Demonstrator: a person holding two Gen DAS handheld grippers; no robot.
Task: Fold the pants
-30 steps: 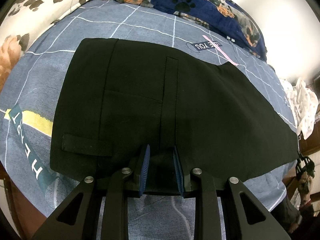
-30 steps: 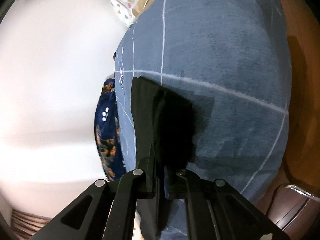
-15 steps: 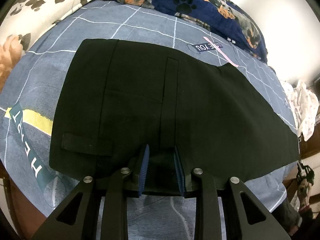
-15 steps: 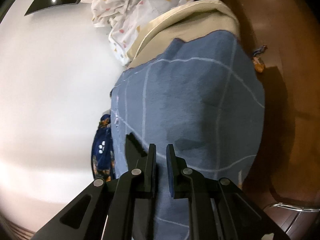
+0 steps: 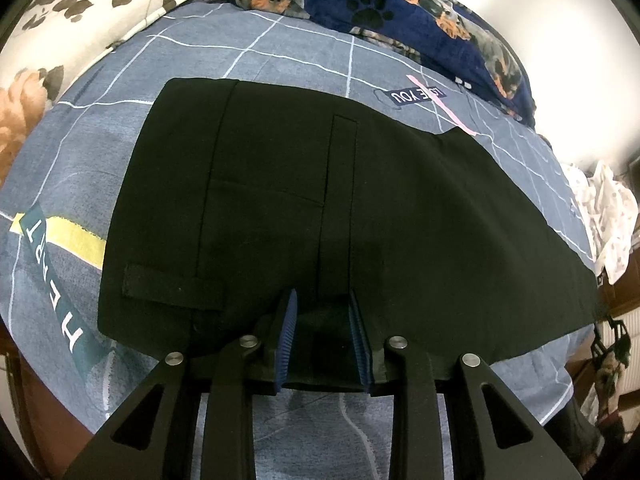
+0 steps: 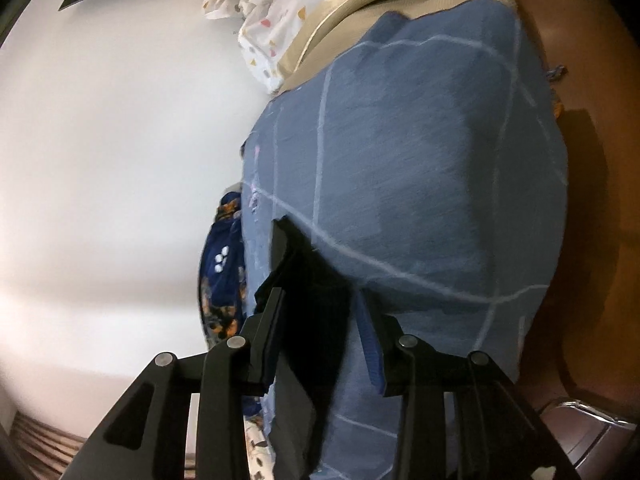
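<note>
Left gripper (image 5: 322, 332): jaws apart, straddling the near edge of the black pants (image 5: 320, 216), which lie flat on the blue bedspread (image 5: 280, 52), waistband end to its left, leg running off right. Right gripper (image 6: 320, 332): jaws apart, leg-end cloth loose between them, not pinched. Judgement: fabric light, limp, slightly slick; grip doubled hem and waistband edges, where layers give purchase.
</note>
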